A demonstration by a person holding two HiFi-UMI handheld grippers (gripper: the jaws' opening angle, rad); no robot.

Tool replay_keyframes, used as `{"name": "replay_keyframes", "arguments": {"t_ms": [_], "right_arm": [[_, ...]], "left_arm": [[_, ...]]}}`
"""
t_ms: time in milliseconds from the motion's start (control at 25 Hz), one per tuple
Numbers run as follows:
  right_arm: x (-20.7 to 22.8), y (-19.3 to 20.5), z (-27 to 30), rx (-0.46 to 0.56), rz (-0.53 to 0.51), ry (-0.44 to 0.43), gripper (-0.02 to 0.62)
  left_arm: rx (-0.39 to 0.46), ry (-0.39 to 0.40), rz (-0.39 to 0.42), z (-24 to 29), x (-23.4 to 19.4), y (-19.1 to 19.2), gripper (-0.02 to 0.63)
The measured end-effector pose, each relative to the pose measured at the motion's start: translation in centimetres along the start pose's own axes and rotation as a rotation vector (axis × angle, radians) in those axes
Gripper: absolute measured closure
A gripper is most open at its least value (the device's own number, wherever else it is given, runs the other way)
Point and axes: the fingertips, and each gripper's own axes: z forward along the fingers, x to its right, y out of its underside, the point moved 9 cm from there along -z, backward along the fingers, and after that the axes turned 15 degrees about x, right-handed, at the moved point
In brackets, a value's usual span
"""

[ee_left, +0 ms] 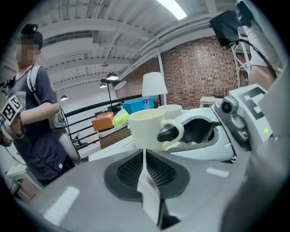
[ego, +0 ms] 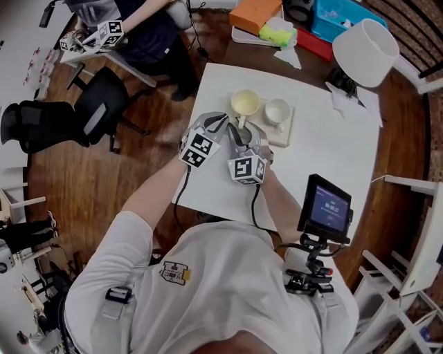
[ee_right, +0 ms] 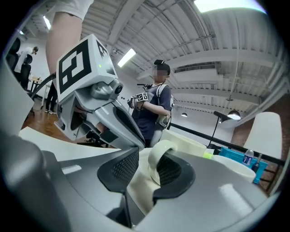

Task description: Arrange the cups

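Note:
A cream cup (ego: 245,104) and a smaller white cup (ego: 277,110) stand side by side on a pale tray (ego: 284,135) on the white table (ego: 325,145). In the left gripper view the cream cup (ee_left: 147,129) stands just ahead of my left gripper (ee_left: 145,152), which is shut and holds nothing. The white cup (ee_left: 171,108) shows behind it. My right gripper (ee_right: 145,158) has the cream cup's handle (ee_right: 153,164) between its jaws. The handle lies against the right pad, with a thin gap to the left one. Both grippers (ego: 225,123) (ego: 239,128) meet at the cup's near side.
A white lamp shade (ego: 365,52) stands at the table's far right corner. A small screen on a mount (ego: 325,205) sits at the near right. An orange box (ego: 255,14) and blue bin (ego: 339,17) lie beyond the table. A black chair (ego: 104,110) and another person (ego: 142,31) are at the left.

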Motion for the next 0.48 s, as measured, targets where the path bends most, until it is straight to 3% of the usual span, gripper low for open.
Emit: {"name": "replay_keyframes", "arguments": {"t_ms": [200, 320, 480], "right_arm": [[-0.3, 0.1, -0.1, 0.01, -0.02, -0.023, 0.465], [-0.5, 0.2, -0.2, 0.011, -0.038, -0.029, 0.463], [-0.7, 0.8, 0.2, -0.006, -0.092, -0.033, 0.462]], "left_arm": [[0.099, -0.019, -0.08, -1.7, -0.3, -0.7, 0.571], [0.179, 0.056, -0.054, -1.9, 0.6, -3.4, 0.571], [0.139, 0.157, 0.007, 0.0, 2.6, -5.0, 0.569]]}}
